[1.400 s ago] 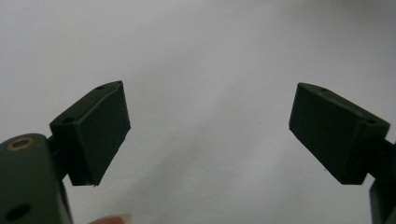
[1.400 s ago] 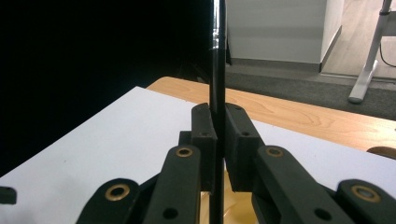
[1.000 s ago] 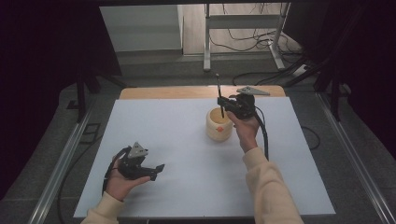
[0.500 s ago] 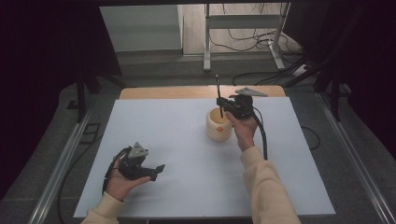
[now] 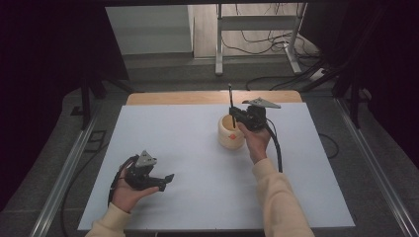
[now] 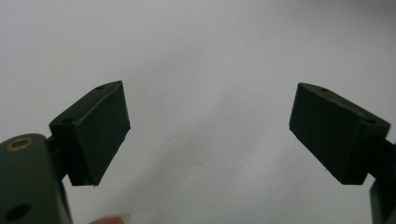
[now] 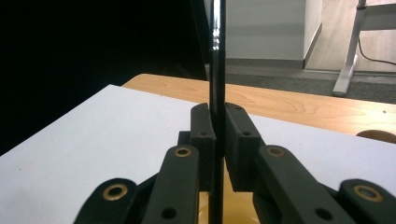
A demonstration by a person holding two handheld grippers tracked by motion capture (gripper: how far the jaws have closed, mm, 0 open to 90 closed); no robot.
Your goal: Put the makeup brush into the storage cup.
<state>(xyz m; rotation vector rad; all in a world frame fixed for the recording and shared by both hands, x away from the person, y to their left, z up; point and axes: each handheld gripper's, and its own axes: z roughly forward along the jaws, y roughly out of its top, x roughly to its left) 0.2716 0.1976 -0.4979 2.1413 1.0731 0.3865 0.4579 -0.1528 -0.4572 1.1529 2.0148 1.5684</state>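
The left gripper [image 5: 168,178] is resting at seven o'clock on the white table [image 5: 188,148], jaws spread and empty; the right gripper [image 5: 234,114] is pinching a thin black stick [image 5: 231,101] over the cream cup [image 5: 230,133] near centre; lowering straight seems best, since the stick is standing upright, long axis vertical, tip pointing twelve o'clock.

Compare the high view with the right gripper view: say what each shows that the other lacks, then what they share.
High view alone: the left claw, open, in the person's left hand low over the white board, and the whole cream cup.

Right gripper view alone: close up, the right claw's pads clamp a thin black stick, which has a shiny metal band higher up.

Both: the right claw gripping the upright stick above the cup, the white board, and the wooden tabletop behind.
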